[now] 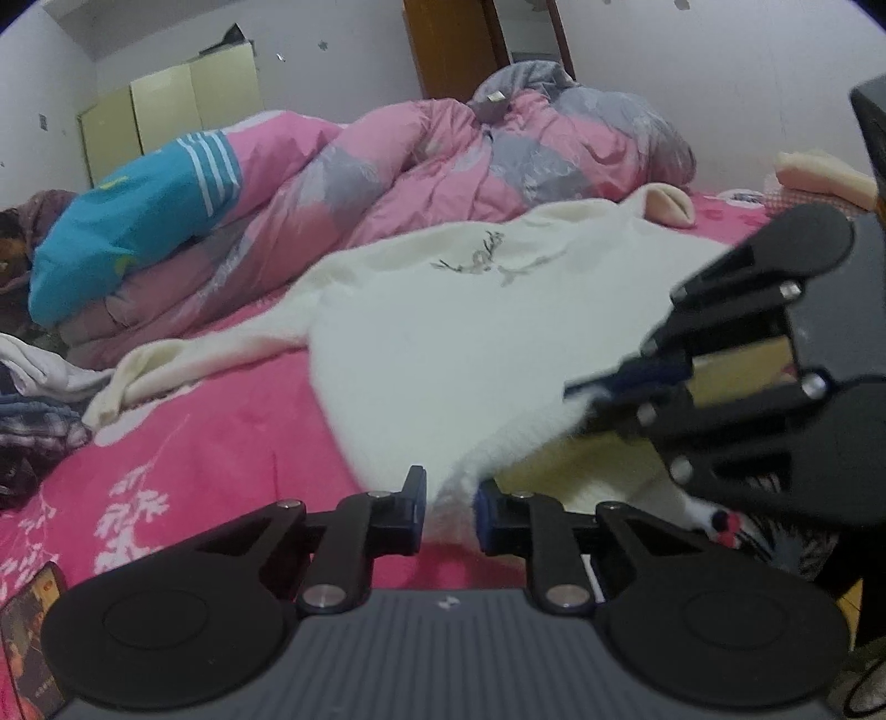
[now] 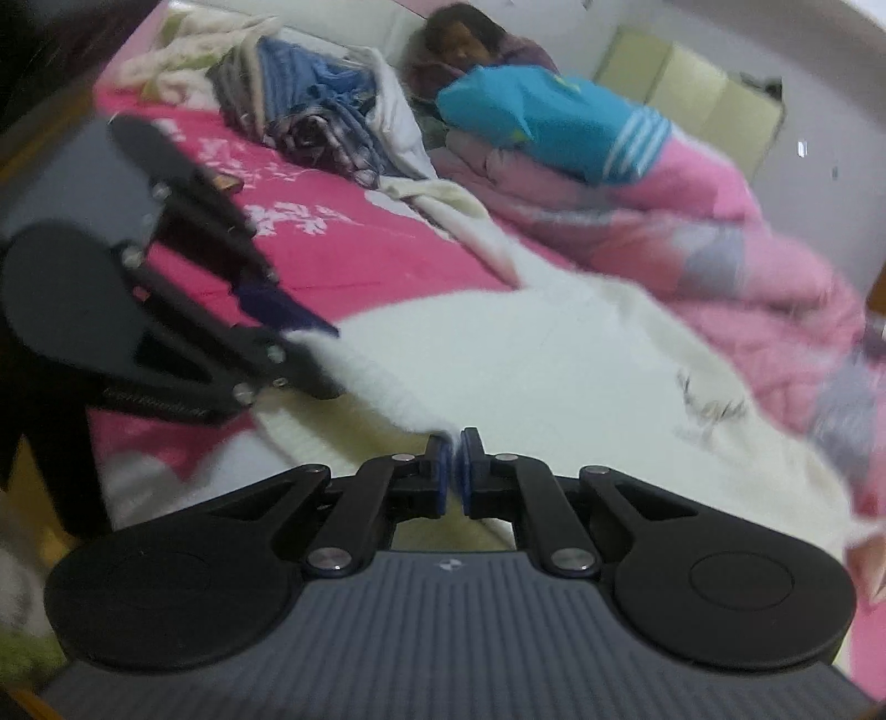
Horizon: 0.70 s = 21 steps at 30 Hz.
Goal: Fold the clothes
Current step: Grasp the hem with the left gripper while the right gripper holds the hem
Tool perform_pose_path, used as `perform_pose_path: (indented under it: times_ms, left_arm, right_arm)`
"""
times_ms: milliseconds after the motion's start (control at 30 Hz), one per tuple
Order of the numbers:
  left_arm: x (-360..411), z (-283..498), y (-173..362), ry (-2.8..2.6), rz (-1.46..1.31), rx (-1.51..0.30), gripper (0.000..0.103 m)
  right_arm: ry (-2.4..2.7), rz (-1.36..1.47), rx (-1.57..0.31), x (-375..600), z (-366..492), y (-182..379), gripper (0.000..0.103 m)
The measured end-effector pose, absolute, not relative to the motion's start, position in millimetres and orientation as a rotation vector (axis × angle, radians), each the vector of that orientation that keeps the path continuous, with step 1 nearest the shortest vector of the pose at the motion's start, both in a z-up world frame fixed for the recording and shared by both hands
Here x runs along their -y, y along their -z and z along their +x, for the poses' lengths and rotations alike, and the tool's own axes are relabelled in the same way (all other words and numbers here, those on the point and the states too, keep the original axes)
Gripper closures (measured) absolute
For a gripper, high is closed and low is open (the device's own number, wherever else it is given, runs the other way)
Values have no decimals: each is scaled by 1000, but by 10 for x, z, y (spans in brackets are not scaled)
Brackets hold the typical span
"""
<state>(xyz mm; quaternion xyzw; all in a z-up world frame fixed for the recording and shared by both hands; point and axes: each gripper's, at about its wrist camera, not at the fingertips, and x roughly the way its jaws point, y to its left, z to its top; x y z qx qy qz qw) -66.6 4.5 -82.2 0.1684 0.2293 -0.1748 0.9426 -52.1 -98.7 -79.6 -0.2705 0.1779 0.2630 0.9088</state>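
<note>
A white sweater [image 1: 443,343] with a small grey embroidered sprig lies spread on the pink bedsheet [image 1: 221,443]. In the left wrist view my left gripper [image 1: 449,498] is shut on the sweater's near hem, and white fabric fills the narrow gap between its blue pads. To its right my right gripper [image 1: 576,390] pinches the same hem and lifts it, so the cream layer underneath shows. In the right wrist view my right gripper [image 2: 454,454] has its pads almost together on the edge of the sweater [image 2: 526,360]. My left gripper [image 2: 315,338] shows at the left, on the hem.
A bunched pink and grey quilt [image 1: 443,166] runs along the far side of the bed, with a blue striped garment [image 1: 138,221] on it. A pile of loose clothes [image 2: 321,111] sits at the bed's end. A person [image 2: 459,39] lies beyond it. Pale cabinets [image 1: 166,111] stand against the wall.
</note>
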Motion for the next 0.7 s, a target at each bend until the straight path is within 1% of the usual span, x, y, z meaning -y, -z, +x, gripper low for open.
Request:
perform_pose_path:
  times_ms: [300,433,533,700]
  left_arm:
    - [-77,-688,813,349,322,-445,85]
    - [-117,-718,780,382,295,-419,85]
    - [-95,-721,788,388,320,-416,86]
    - [-5,-693,850,403,391,-429,86]
  right_arm:
    - [-618,-592,-422,982,-513,785,93]
    - [-633,-628,-442,977,-483,791,93]
    - [-579,-709,-384,914,-486,830,97]
    - [-452,-830,-224,798,-480,923,97]
